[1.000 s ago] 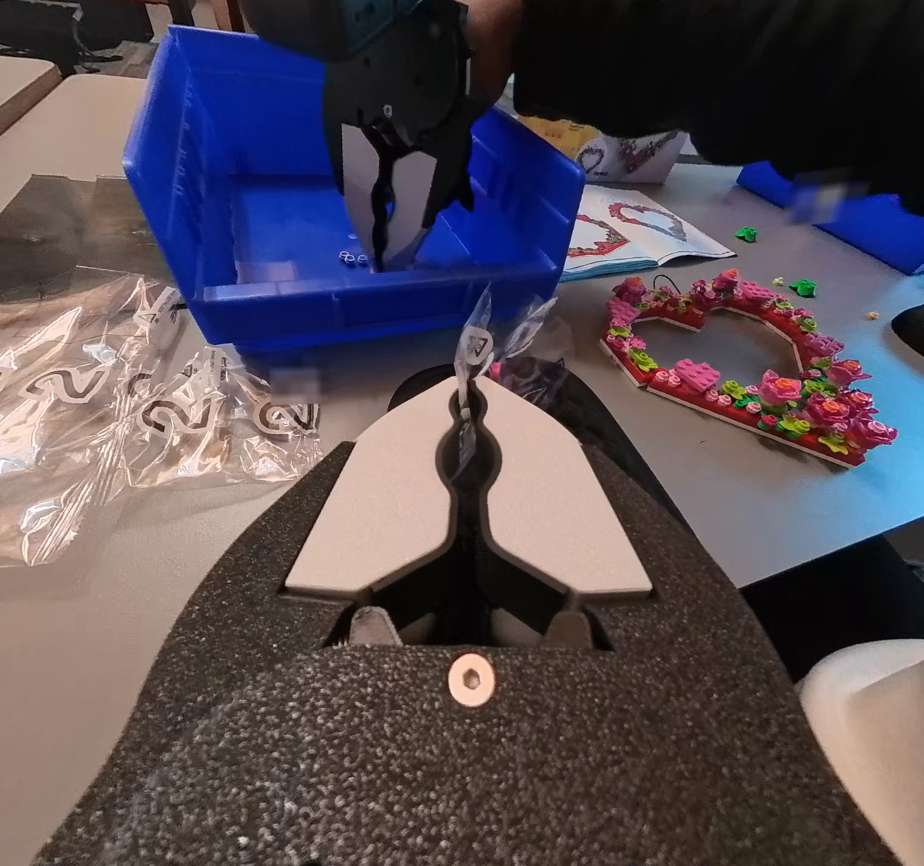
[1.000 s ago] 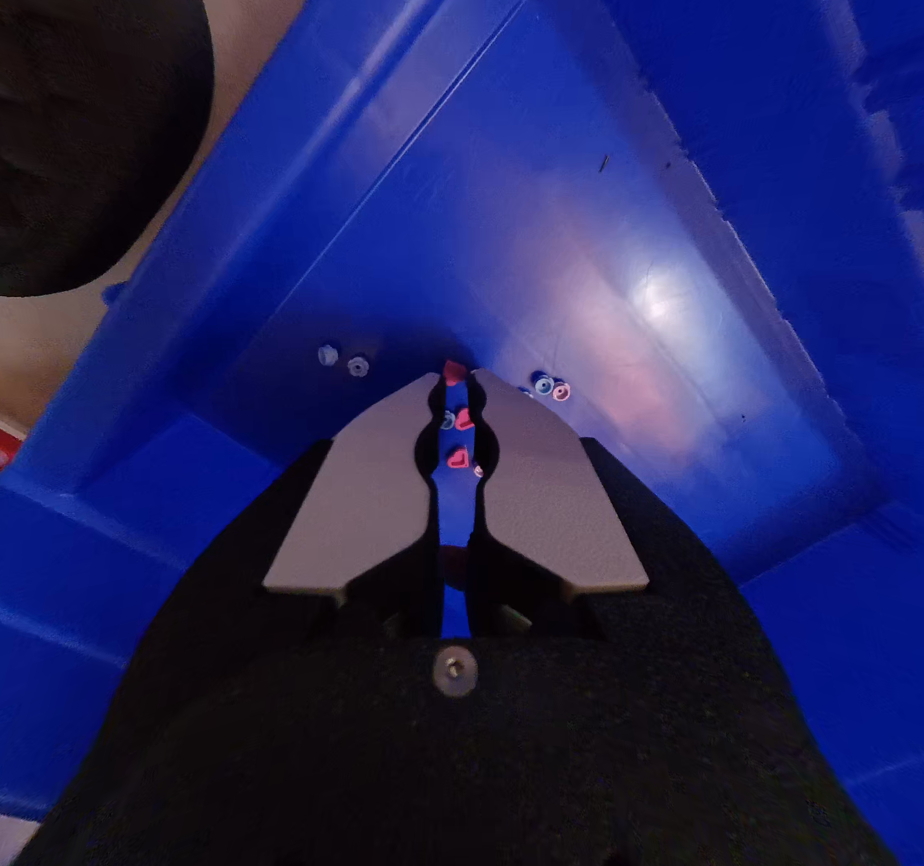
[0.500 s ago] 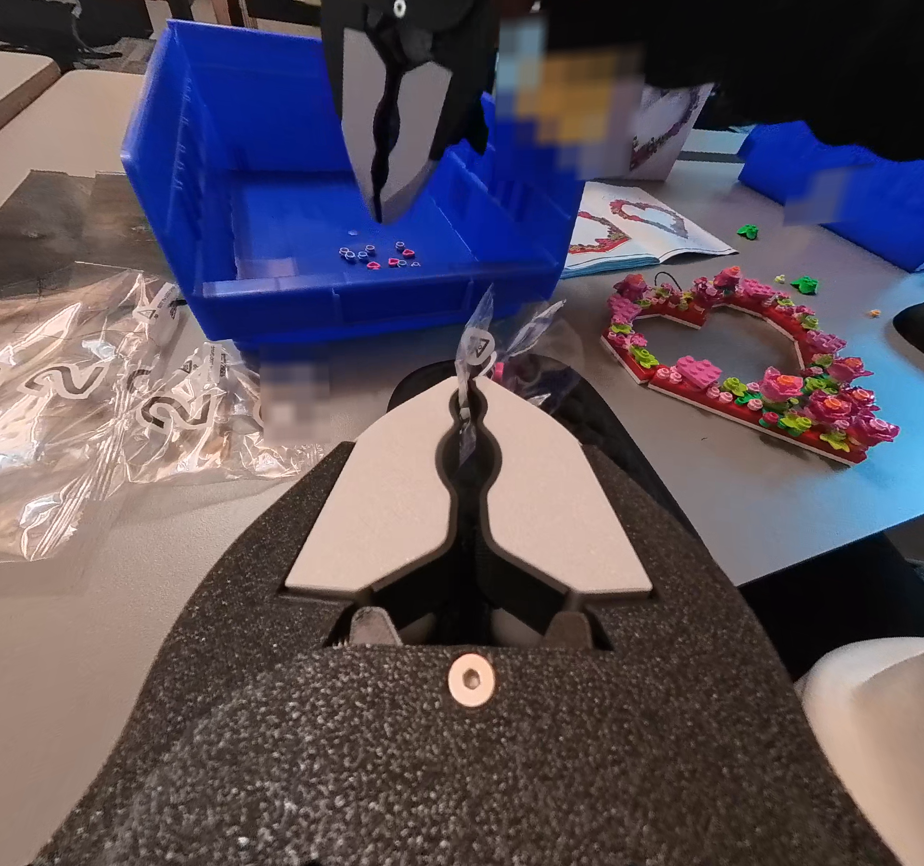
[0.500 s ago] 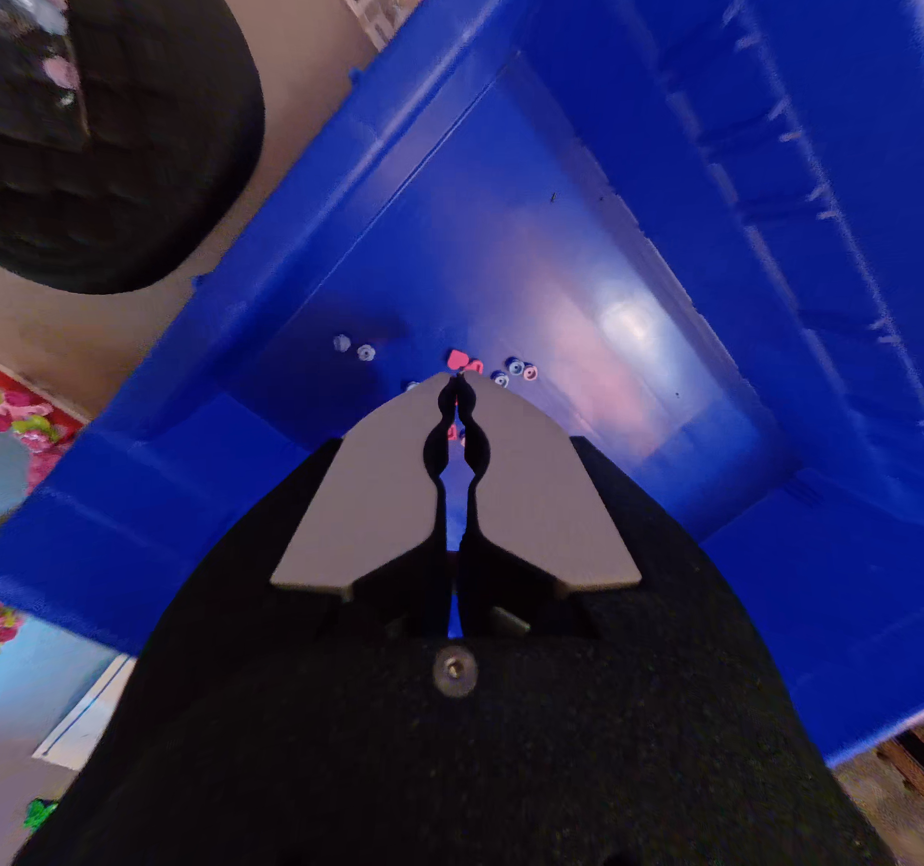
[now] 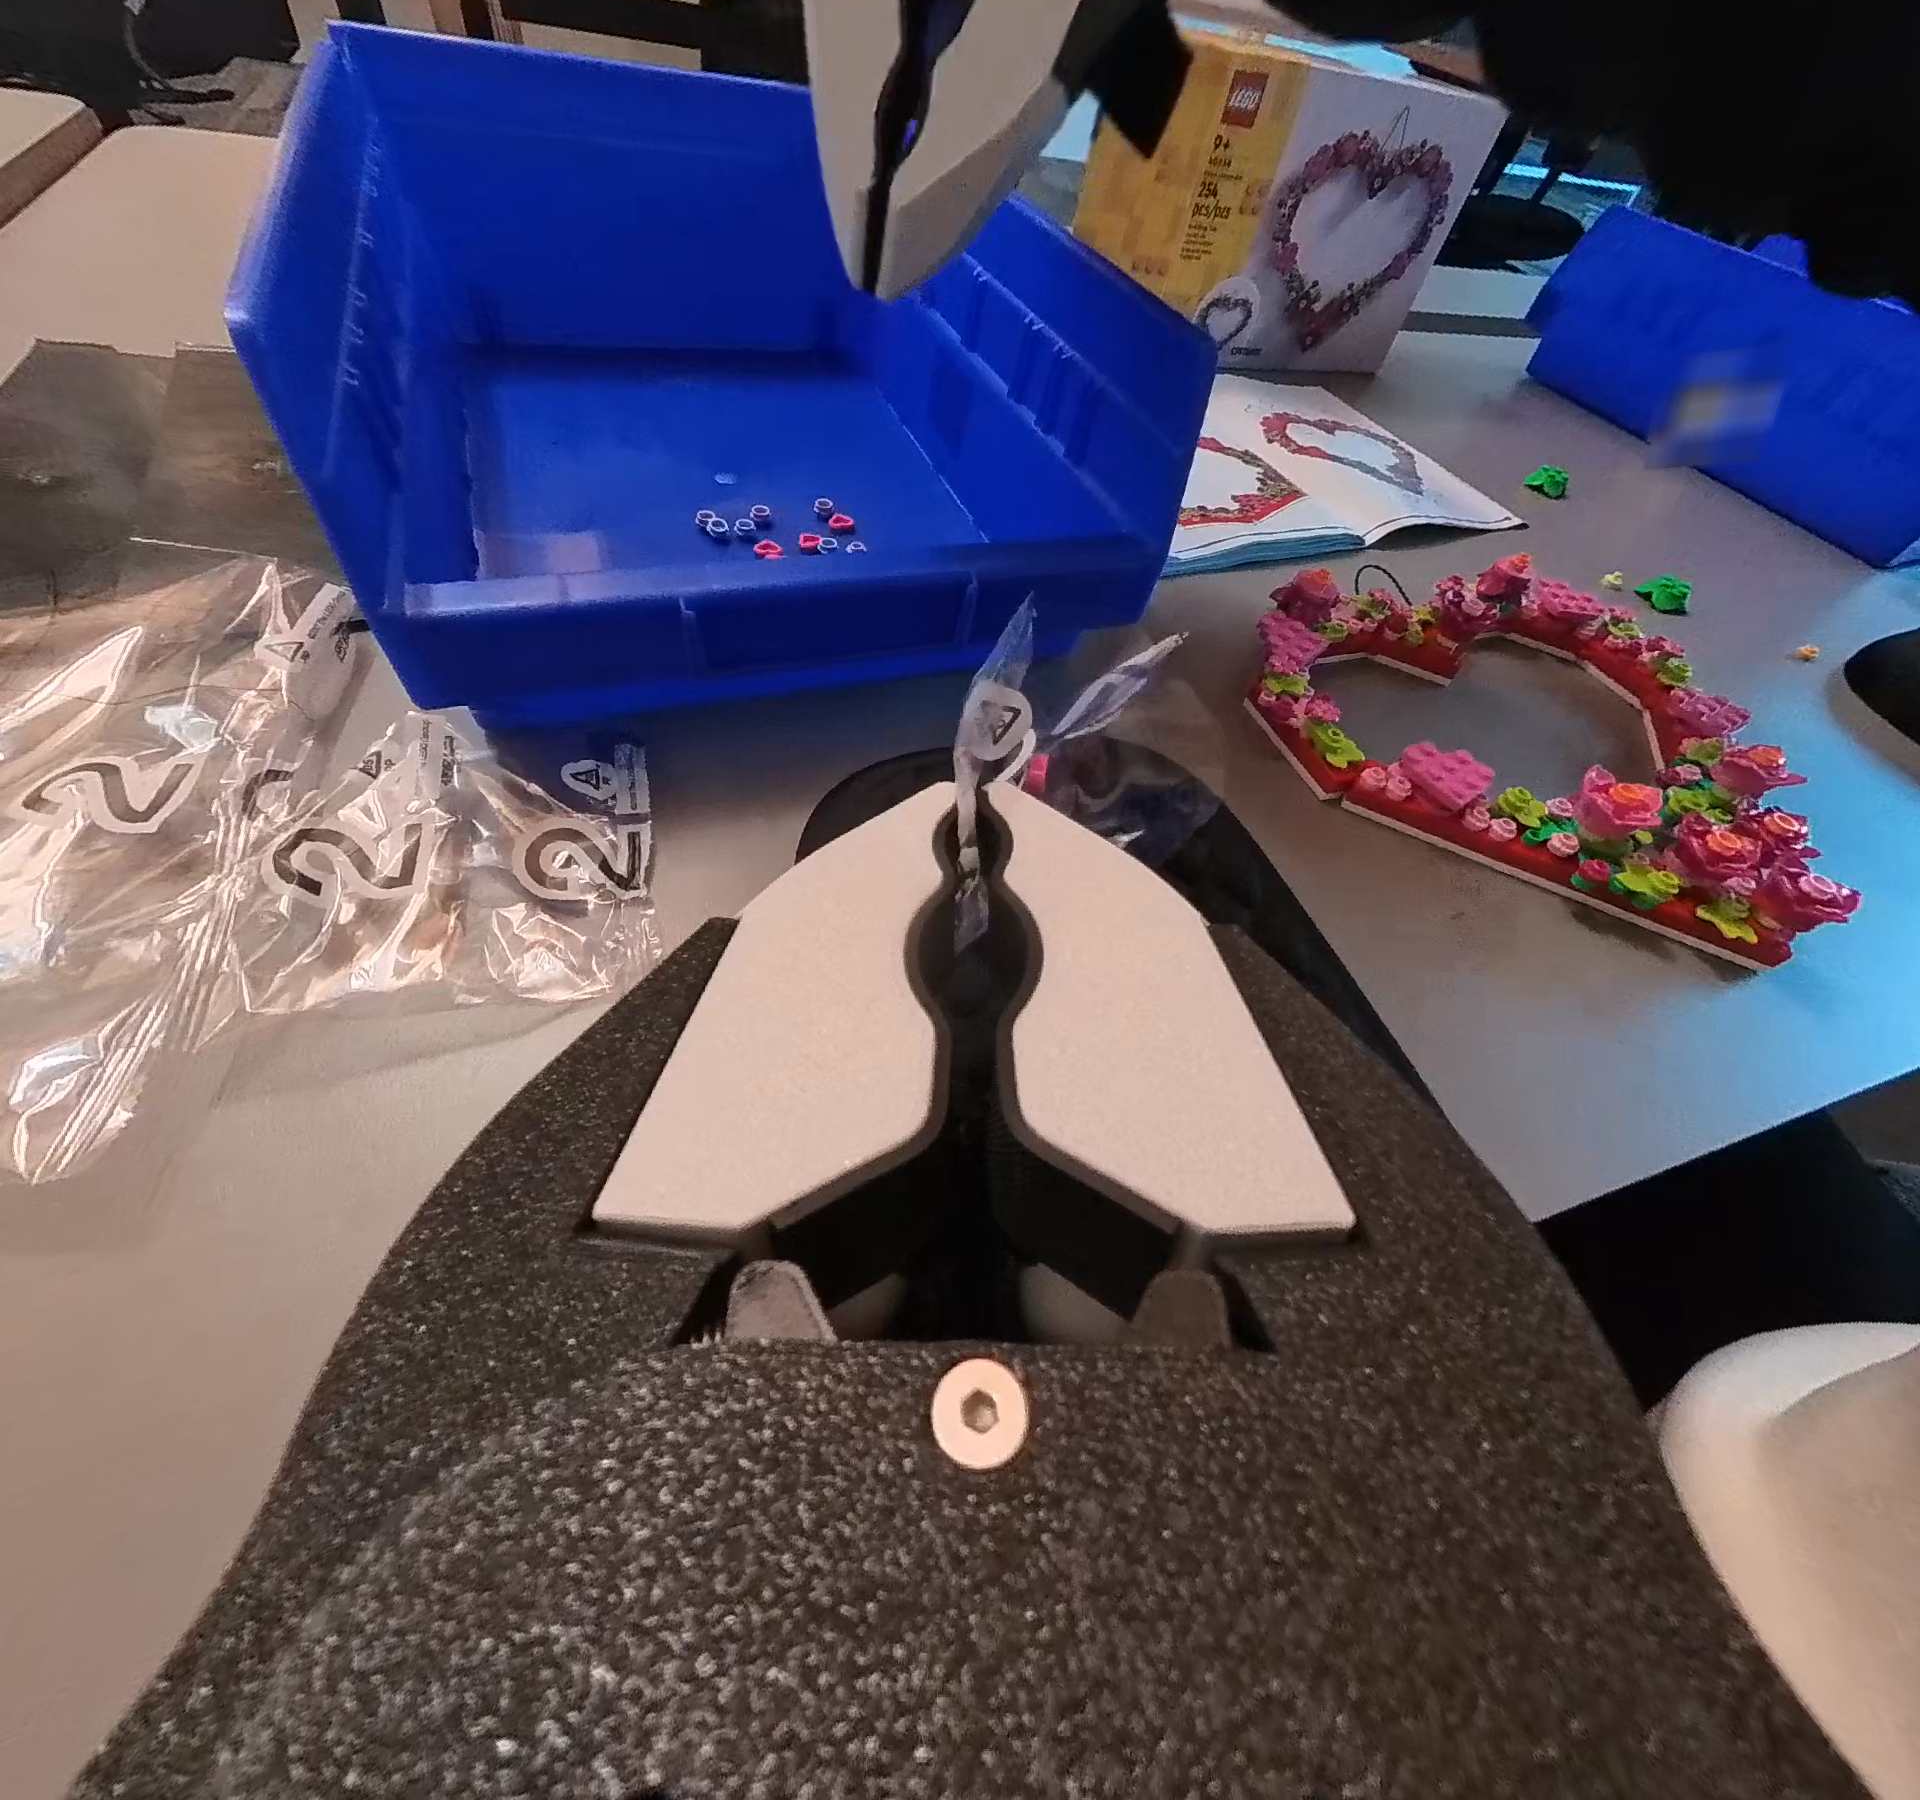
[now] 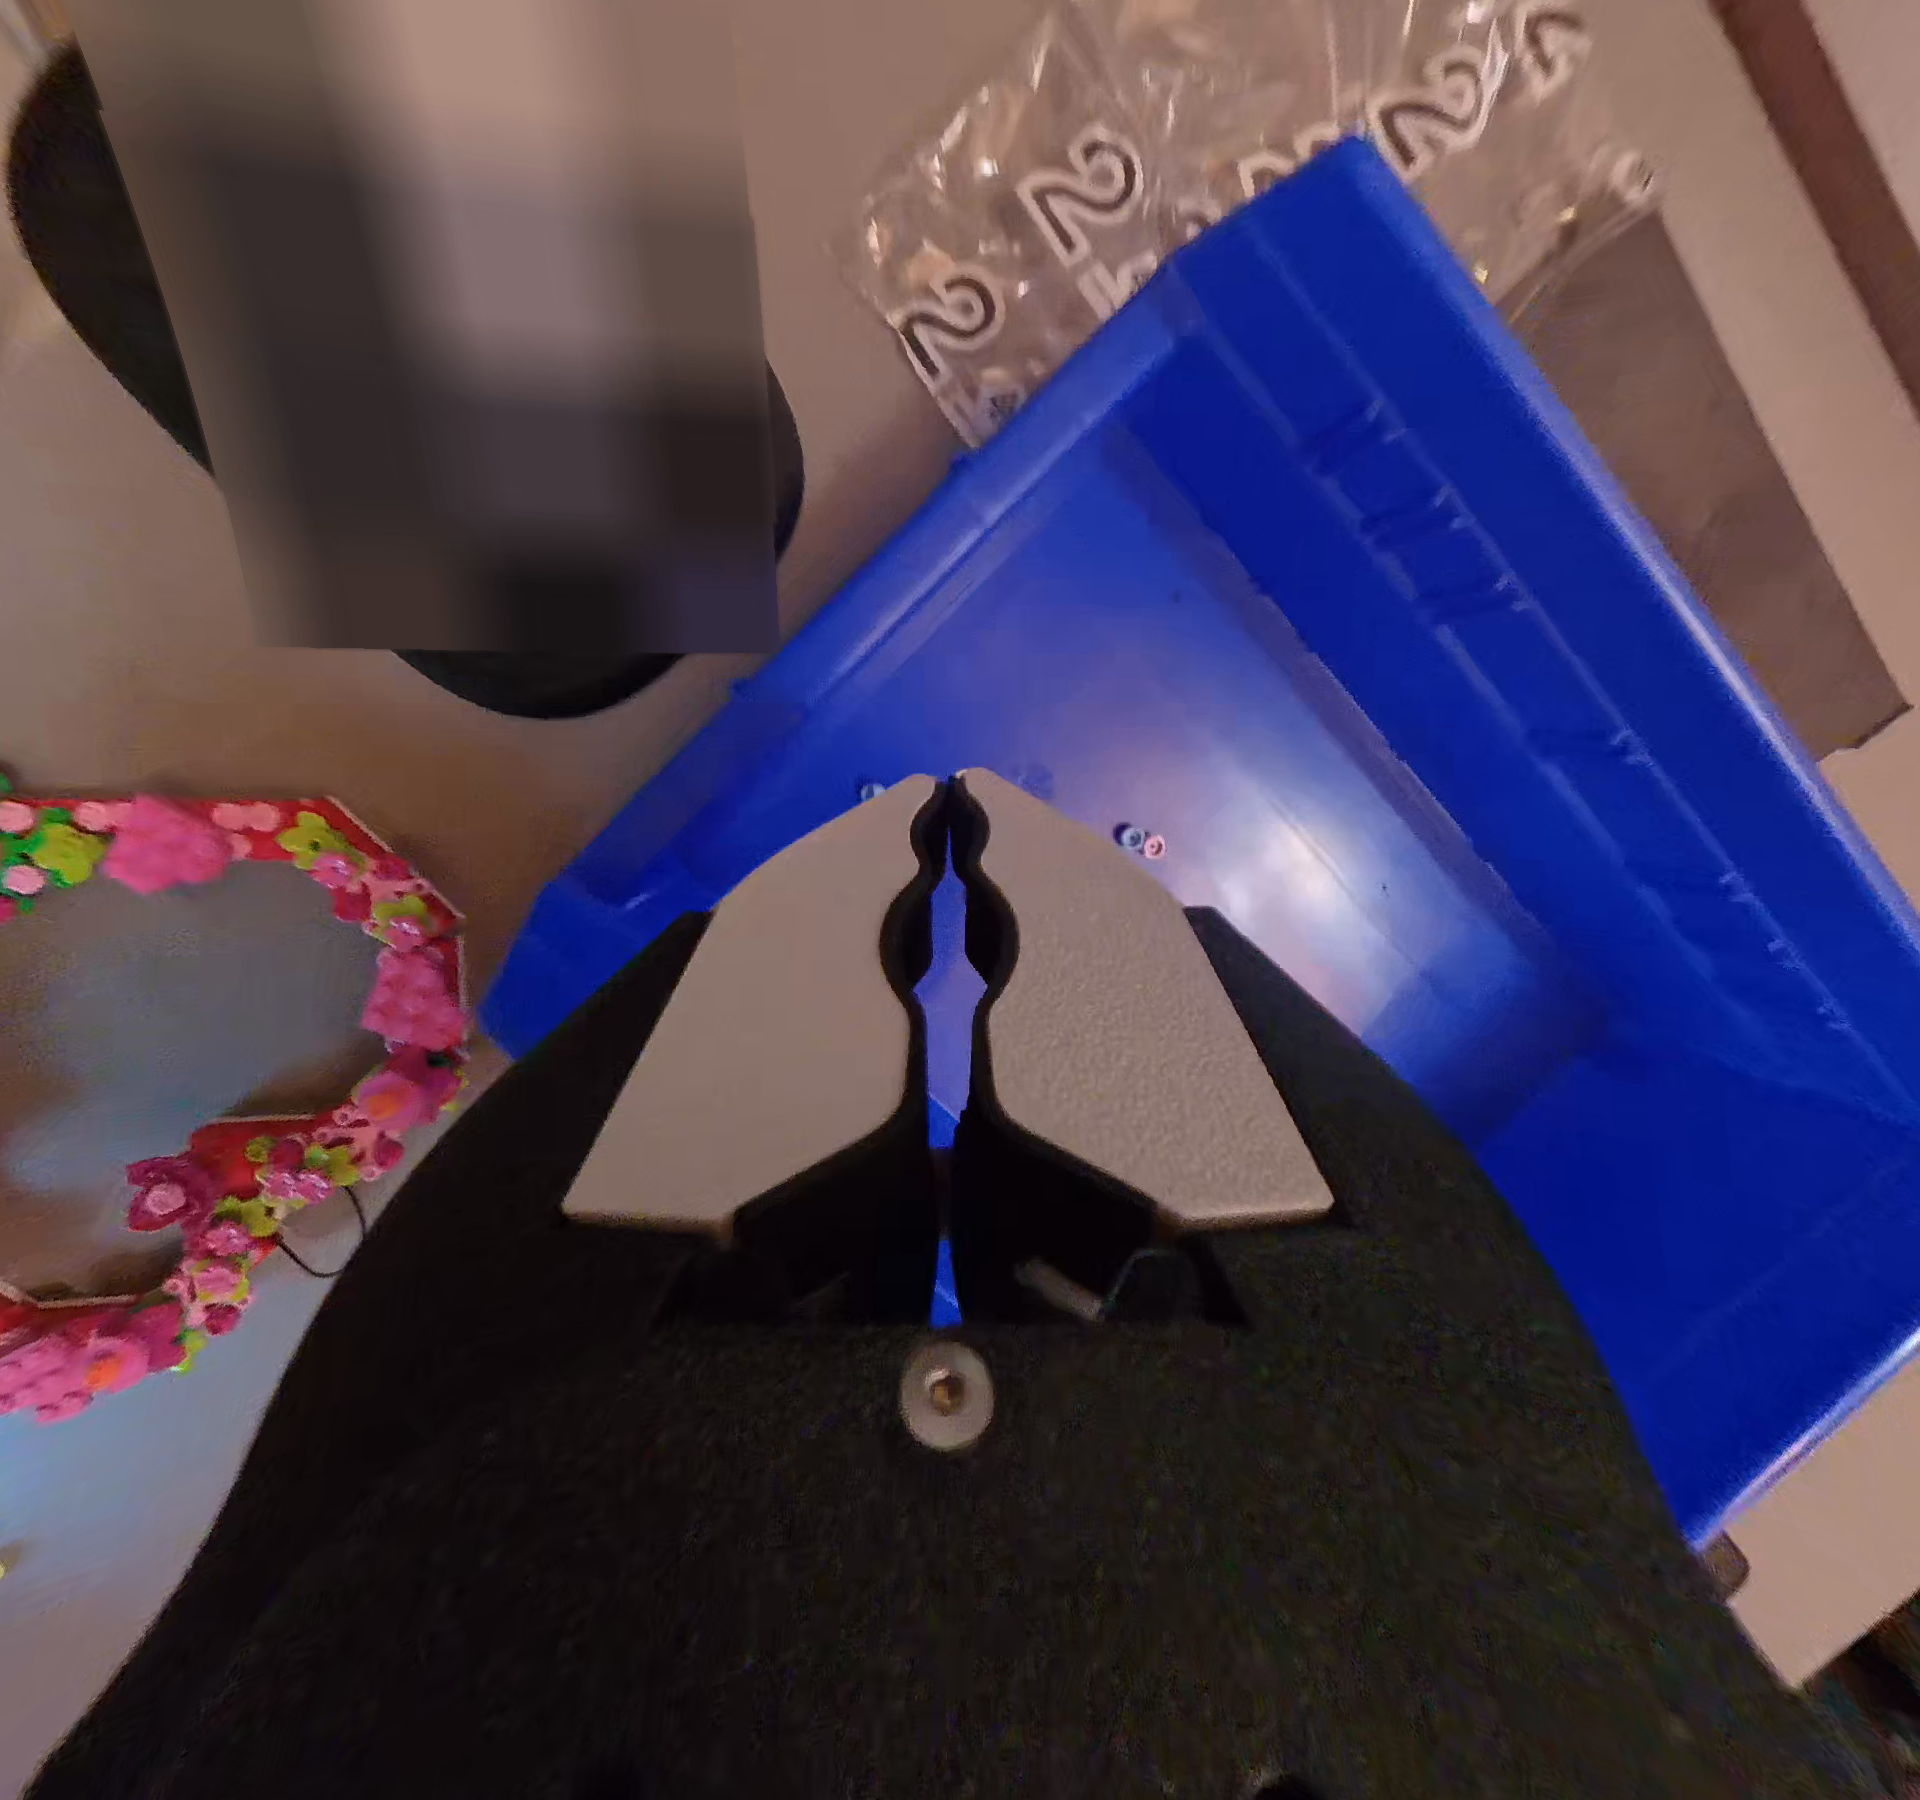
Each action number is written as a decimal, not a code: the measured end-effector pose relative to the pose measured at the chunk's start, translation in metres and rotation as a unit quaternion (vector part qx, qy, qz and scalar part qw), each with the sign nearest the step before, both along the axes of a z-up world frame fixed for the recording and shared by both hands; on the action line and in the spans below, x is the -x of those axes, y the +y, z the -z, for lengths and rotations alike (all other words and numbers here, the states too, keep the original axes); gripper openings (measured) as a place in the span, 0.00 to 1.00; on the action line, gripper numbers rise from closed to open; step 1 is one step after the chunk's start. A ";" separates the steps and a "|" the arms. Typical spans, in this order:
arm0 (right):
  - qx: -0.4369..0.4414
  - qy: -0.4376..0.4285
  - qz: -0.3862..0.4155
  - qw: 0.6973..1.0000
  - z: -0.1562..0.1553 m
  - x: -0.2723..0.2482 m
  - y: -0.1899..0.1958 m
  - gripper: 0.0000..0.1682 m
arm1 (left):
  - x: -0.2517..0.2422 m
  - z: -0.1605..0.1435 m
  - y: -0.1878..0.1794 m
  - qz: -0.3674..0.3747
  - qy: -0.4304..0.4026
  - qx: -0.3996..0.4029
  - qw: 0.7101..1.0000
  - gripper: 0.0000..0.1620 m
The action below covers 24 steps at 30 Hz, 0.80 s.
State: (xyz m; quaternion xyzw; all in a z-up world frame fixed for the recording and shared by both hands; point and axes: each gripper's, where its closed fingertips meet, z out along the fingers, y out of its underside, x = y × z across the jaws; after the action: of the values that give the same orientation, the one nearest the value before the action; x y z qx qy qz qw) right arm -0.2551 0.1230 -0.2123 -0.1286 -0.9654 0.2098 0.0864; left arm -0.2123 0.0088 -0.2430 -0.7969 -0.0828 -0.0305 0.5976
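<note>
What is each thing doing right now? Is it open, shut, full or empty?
Left hand-held gripper: shut on small clear bag.
Right hand-held gripper: shut, above the bin; whether it holds a tiny piece, cannot tell.
Blue bin: open-topped, nearly empty, a few tiny pieces on its floor.
Clear bags: crumpled, flat on the table.
Flower heart: lying flat.
Booklet: open.
Toy box: upright.

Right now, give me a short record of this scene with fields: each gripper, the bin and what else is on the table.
left gripper: shut on small clear bag, low over the table
right gripper: shut, raised above blue bin; whether it holds a piece cannot be told
bin contents: small studs and pink hearts near the front wall
left of bin: empty clear bags
right of bin: heart-shaped brick wreath, open booklet, set box
</note>
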 end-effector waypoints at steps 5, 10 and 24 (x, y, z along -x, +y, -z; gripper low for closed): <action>0.032 0.011 -0.011 0.999 -0.017 -0.009 -0.012 0.00 | 0.001 0.000 0.000 0.000 -0.003 0.000 1.000 0.00; 0.064 0.049 -0.033 0.996 -0.035 -0.021 -0.042 0.00 | 0.000 0.001 0.001 0.002 -0.009 -0.001 1.000 0.00; -0.135 -0.044 0.006 0.990 0.088 0.031 0.031 0.10 | -0.002 0.001 0.003 0.010 -0.009 0.001 1.000 0.00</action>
State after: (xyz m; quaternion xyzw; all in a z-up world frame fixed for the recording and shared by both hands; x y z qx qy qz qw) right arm -0.2861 0.1540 -0.3004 -0.1306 -0.9870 0.0710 0.0613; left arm -0.2102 0.0116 -0.2444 -0.7982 -0.0804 -0.0430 0.5955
